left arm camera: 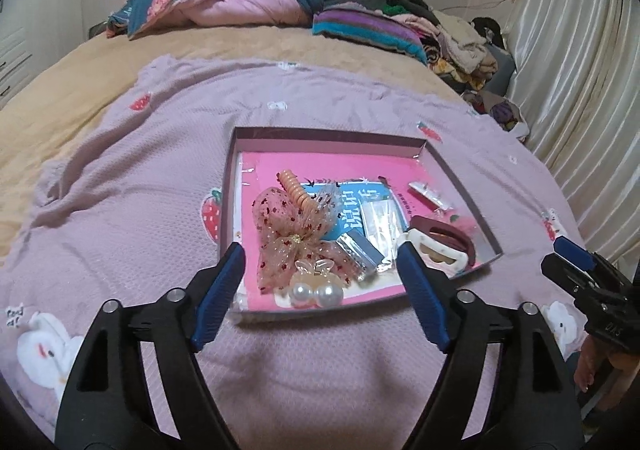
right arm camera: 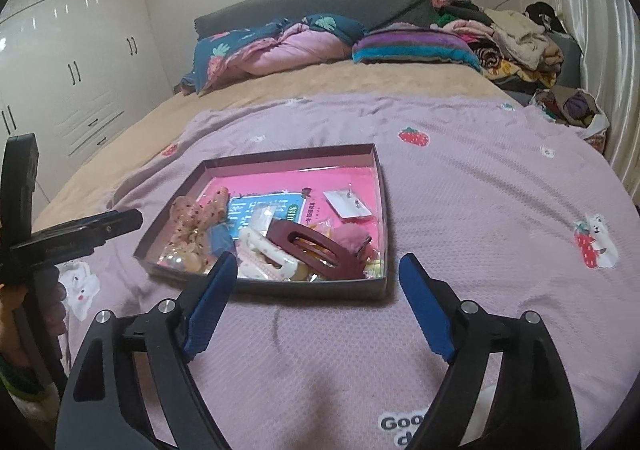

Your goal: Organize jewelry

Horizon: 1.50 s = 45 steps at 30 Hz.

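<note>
Tongs, both sets: left tongs (left arm camera: 320, 286) spread wide with nothing between the blue pads, tips hovering over the near edge of the box lid tray (left arm camera: 236, 170). Right tongs (right arm camera: 316, 286) equally wide, empty, just short of the tray's near wall (right arm camera: 312, 286). Tray sits on the lilac strawberry-print blanket (left arm camera: 168, 154) spread on the bed.

Handling, judged from appearance:
- Pearl hair clip (left arm camera: 316, 286), nearest in the left view: light, smooth round beads, likely slippery. Better taken by the amber bow part than by the pearls.
- Mesh bow (left arm camera: 292, 238): soft, near weightless, will crush without harm. Pinch at the gold centre knot.
- Spiral hair tie (left arm camera: 294, 192): springy, light. Any coil will do.
- Dark red claw clip (right arm camera: 316, 246) and white claw clip (right arm camera: 268, 254): rigid plastic, light, lying touching one another. Grip across the arched spine; teeth may snag neighbours.
- Earring card (right arm camera: 347, 204): thin, flat, hard to get under. Take by an edge.
- Clear packets (left arm camera: 380, 226): slick film.

Count: pearl clip 1, bow 1, spiral tie 1, claw clips 2, earring card 1; packets at least 2, exact number cannot be told. Small pink and yellow bits behind the red clip are too jumbled to count.

Beyond: folded quilt (left arm camera: 224, 6), clothes heap.
</note>
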Motion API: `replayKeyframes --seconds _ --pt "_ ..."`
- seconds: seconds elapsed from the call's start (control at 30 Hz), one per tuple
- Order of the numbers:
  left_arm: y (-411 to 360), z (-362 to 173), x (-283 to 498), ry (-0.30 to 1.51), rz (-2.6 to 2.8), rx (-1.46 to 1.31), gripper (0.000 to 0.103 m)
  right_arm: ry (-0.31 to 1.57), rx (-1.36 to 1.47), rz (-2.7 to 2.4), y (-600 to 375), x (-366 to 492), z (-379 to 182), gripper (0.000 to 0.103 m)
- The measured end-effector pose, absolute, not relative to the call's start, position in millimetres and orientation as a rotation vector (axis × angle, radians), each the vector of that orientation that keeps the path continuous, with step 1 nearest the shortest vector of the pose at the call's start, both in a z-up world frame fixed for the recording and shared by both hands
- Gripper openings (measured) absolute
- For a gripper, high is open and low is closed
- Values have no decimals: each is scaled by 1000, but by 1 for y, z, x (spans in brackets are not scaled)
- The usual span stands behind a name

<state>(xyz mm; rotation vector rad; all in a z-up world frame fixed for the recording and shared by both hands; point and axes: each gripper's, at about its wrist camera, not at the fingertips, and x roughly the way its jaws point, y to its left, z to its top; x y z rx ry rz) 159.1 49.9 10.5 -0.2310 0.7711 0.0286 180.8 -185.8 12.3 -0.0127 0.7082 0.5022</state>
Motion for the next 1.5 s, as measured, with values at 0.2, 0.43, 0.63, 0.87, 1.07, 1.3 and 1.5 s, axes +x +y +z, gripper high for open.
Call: replayKeyframes --seconds 0.2,0.43,0.63,0.87,1.07,1.3,1.5 --pt "45 27 139 735 27 -224 82 684 -15 514 -188 162 23 90" --pt "40 31 116 711 20 -209 93 648 -8 526 -190 136 30 99" --pt "32 22 94 697 24 -196 93 636 -2 514 -197 121 25 99" --pt "27 6 82 714 41 -189 93 648 -16 493 -202 112 12 99" --pt "27 -4 76 718 52 -192 93 649 -45 493 -200 107 4 99" --pt "26 -6 74 716 50 -189 93 655 -42 503 -198 107 2 99" --pt "26 -5 74 716 45 -189 93 658 -42 505 -198 108 2 99"
